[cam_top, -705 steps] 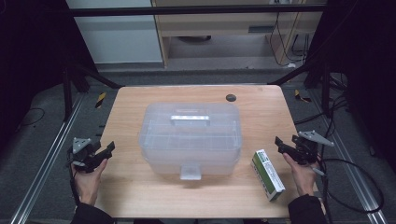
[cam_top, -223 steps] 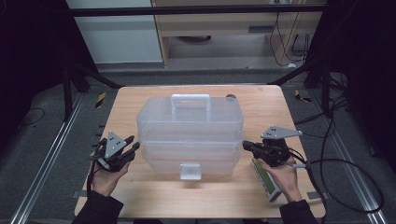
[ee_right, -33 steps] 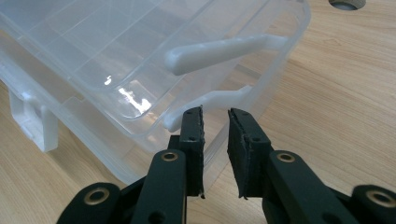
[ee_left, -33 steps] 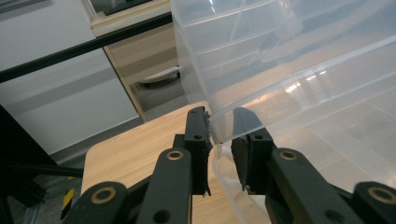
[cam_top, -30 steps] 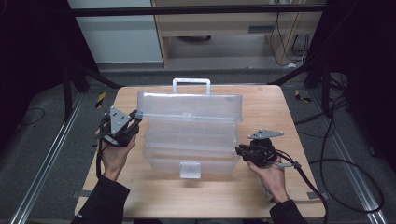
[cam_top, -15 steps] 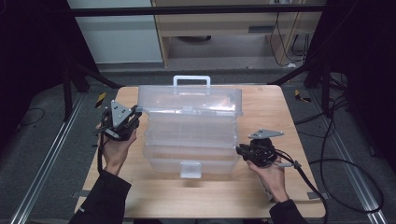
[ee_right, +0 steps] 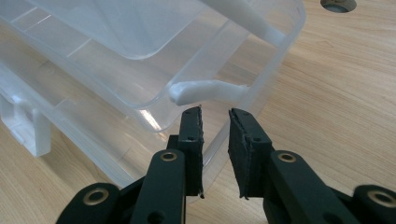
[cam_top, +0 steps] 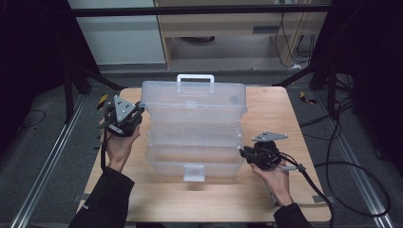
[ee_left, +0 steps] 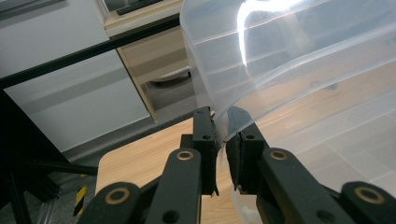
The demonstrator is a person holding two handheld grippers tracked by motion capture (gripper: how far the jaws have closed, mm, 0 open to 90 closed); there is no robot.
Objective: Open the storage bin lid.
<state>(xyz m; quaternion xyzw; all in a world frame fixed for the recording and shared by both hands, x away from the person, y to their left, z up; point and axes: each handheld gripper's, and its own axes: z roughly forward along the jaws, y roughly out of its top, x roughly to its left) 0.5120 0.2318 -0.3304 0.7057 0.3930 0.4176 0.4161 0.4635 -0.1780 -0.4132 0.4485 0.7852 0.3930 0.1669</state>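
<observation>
Lid now up further than half a second back: the clear lid (cam_top: 194,97) of the plastic toolbox (cam_top: 192,149) stands near upright at upper centre of the high view, its white handle (cam_top: 195,78) on top, where a second ago it leaned lower and more forward. Left gripper (cam_top: 124,118), middle left of that view, has lifted with it and sits at the lid's left edge. In the left gripper view its jaws have just been closing and now pinch the thin clear rim of the lid (ee_left: 280,60) between the pads, pressed almost together. Right gripper (cam_top: 259,154), lower right of centre in the high view, unchanged in place against the box's right end. In the right gripper view its jaws stand slightly apart astride the base wall (ee_right: 224,135), just under a white hinge arm (ee_right: 205,91); whether the pads press the wall I cannot tell. Box sits mid-table (cam_top: 285,204), white front latch (cam_top: 194,172) toward the person.
</observation>
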